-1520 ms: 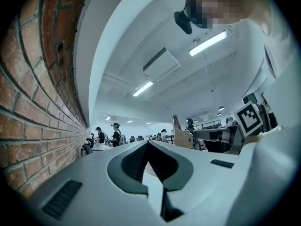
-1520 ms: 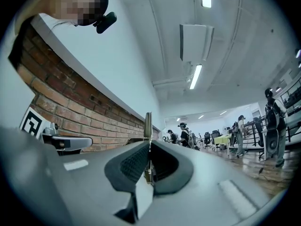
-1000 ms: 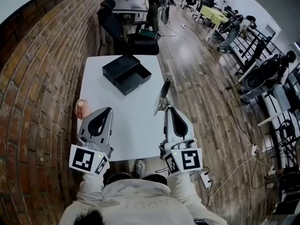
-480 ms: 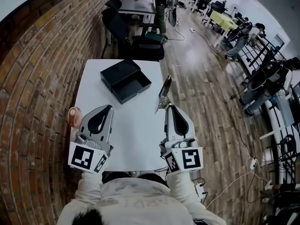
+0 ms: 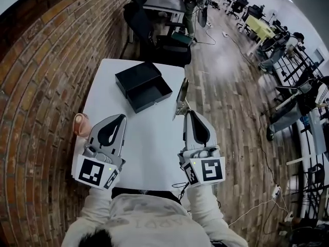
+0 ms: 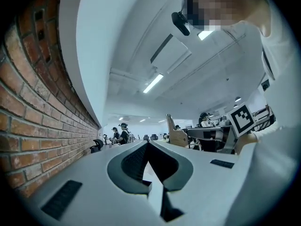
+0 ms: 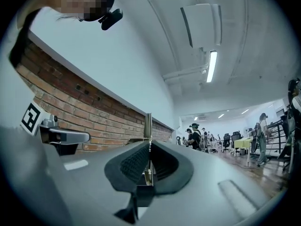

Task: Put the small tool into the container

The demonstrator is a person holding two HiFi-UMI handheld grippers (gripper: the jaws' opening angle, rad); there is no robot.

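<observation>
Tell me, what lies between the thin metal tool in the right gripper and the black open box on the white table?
Nothing. The head view shows only bare white table between the thin metal tool and the black open box.

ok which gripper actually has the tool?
The right gripper: its jaws are clamped on the small tool, which sticks out past them. The left gripper has its jaws together with nothing between.

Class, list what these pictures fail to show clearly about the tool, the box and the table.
Tool: in the head view, too small to name; the right gripper view shows only its thin edge.
Box, drawer: in the head view, the inside is too dark; both gripper views miss it.
Pink object: in the head view, too small to identify.
</observation>
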